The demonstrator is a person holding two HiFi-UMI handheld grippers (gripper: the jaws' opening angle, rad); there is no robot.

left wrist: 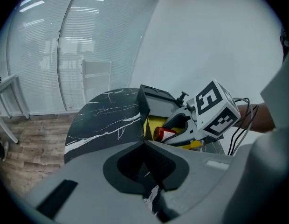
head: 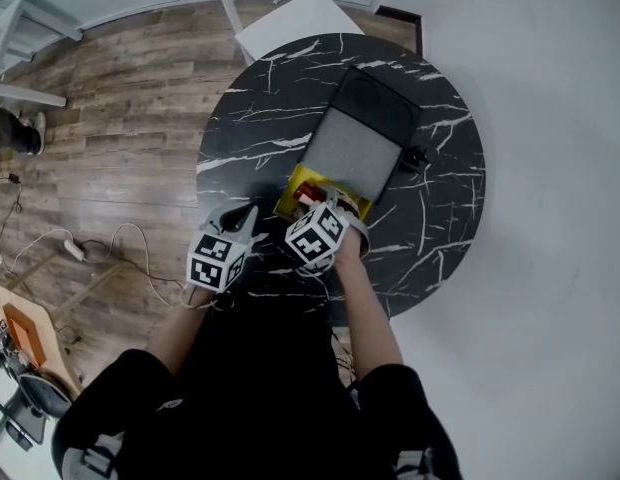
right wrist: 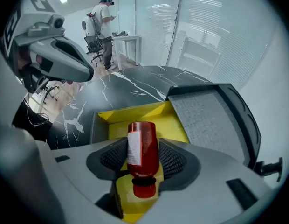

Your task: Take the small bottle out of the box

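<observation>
The round black marble table carries the open box, its grey-padded lid thrown back, its inside yellow. In it is the small bottle, red, its long axis running along my right tongs, cap toward me, base pointing deeper into the box. Those jaws stand wide, a pad close by each side. My left tongs are closed, empty, beside the box.

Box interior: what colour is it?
Bright yellow inside the box; the right gripper view shows it best.
</observation>
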